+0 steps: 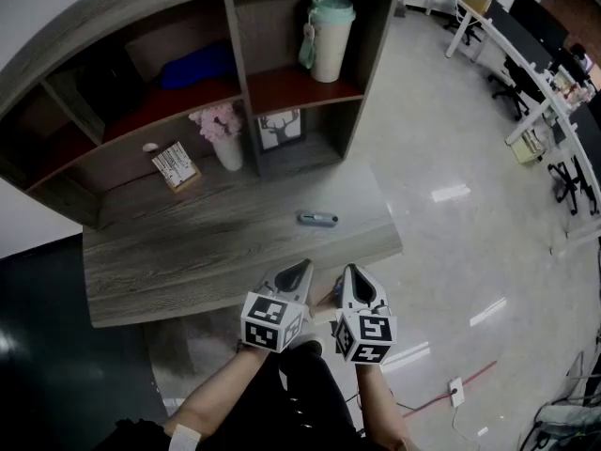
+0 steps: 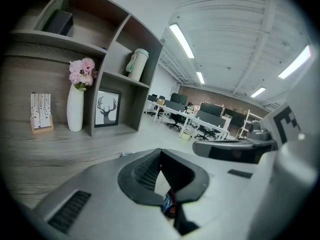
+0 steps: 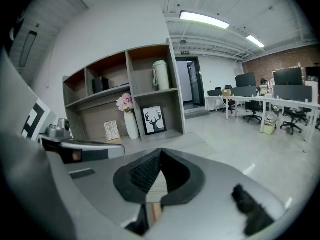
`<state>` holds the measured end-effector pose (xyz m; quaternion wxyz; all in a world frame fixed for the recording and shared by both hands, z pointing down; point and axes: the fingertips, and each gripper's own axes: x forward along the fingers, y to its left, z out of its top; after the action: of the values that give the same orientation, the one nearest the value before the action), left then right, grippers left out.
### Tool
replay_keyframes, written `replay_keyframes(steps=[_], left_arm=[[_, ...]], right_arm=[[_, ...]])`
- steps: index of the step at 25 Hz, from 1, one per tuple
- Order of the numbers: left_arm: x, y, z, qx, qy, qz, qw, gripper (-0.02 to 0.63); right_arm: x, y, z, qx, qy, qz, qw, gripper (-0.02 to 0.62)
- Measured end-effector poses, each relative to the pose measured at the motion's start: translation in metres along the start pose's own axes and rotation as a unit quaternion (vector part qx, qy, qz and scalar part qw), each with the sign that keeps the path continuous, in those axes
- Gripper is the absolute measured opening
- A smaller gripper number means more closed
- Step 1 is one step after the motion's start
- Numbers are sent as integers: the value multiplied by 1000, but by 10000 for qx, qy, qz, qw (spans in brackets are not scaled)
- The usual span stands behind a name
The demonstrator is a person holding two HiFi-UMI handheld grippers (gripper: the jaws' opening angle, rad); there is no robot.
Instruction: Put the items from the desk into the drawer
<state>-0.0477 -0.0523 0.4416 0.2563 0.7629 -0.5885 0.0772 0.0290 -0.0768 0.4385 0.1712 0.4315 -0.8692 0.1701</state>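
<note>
A small blue-grey oblong item (image 1: 317, 219) lies on the grey wooden desk (image 1: 188, 252), toward its right end; its tip shows just past the jaws as the item (image 2: 126, 154) in the left gripper view. My left gripper (image 1: 301, 267) and right gripper (image 1: 350, 272) hover side by side over the desk's front edge, short of the item and apart from it. Both point toward the shelf unit. The left gripper (image 2: 160, 151) has its jaws closed tip to tip with nothing between them. The right gripper (image 3: 161, 151) is shut and empty too. No drawer shows in any view.
A shelf unit (image 1: 239, 59) stands at the desk's back. It holds a card stand (image 1: 176, 165), a white vase of pink flowers (image 1: 223, 137), a deer picture (image 1: 280, 128), a mint-lidded cup (image 1: 330, 38) and a blue object (image 1: 192, 66). Office desks and chairs (image 1: 535, 73) stand far right.
</note>
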Motion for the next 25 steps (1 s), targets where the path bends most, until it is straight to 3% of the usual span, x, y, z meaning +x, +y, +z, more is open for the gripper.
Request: replay_keyframes(steps=[9, 25], left_arm=[[6, 31, 1, -184, -87, 346, 9992, 9], [39, 66, -2, -499, -143, 557, 9971, 9]], right_arm=[[36, 7, 4, -360, 90, 281, 9989, 11], [104, 13, 1, -868, 489, 950, 9905, 19]])
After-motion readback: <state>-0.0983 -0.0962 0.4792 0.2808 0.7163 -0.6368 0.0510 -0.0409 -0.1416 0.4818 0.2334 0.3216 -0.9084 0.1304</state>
